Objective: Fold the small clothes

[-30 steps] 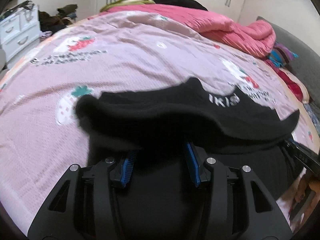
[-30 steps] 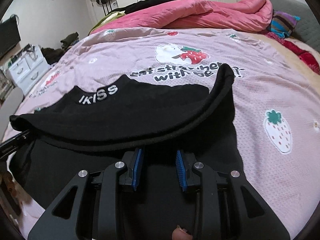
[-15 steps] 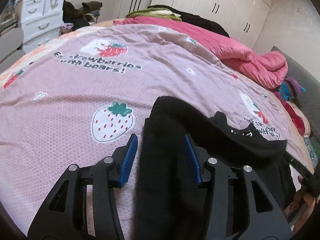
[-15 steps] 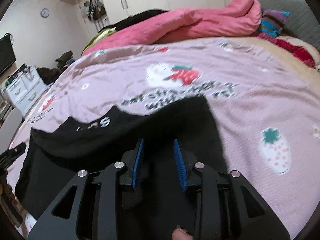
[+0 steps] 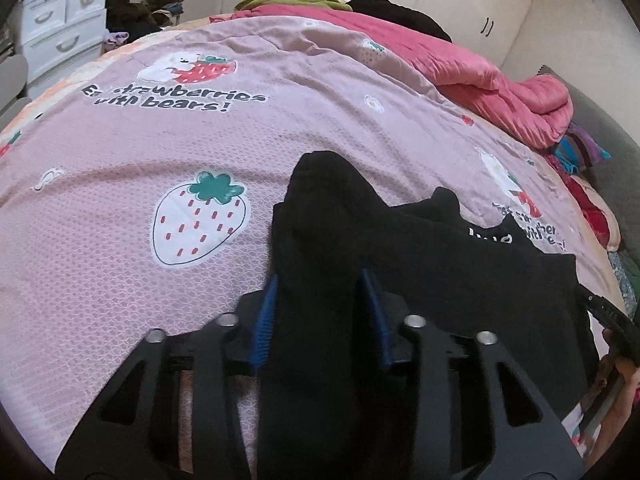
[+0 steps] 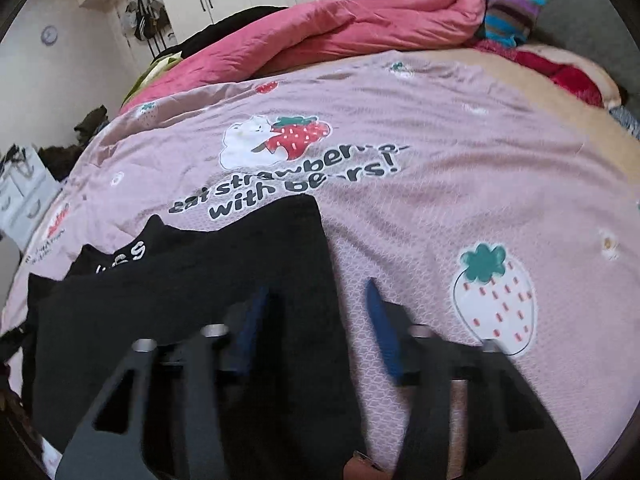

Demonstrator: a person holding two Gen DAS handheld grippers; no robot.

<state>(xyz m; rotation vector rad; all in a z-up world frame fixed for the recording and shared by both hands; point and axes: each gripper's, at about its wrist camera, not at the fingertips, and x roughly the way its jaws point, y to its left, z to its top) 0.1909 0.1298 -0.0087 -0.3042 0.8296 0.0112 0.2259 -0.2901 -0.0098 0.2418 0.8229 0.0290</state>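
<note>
A black garment (image 5: 440, 264) with white lettering lies flat on the pink strawberry bedspread (image 5: 160, 140). My left gripper (image 5: 320, 304) sits at the garment's left side. Its jaws are closing, and a thick strip of black cloth fills the gap and touches both blue pads (image 5: 266, 312). In the right wrist view the garment (image 6: 200, 288) spreads to the left. My right gripper (image 6: 314, 312) is over its right edge. These jaws are closing too, with cloth against the left pad and bare bedspread (image 6: 480, 184) showing beside the right pad (image 6: 380, 328).
A bunched pink quilt (image 5: 500, 80) and dark clothes lie along the bed's far side. Striped cloth (image 6: 508, 16) rests by the grey headboard. White drawers (image 5: 60, 28) stand off the bed's left. A hand (image 5: 624, 376) shows at the right edge.
The folded-over edge that both grippers held up a second ago now lies down on the garment. Both grippers have shifted outward to its left and right side edges.
</note>
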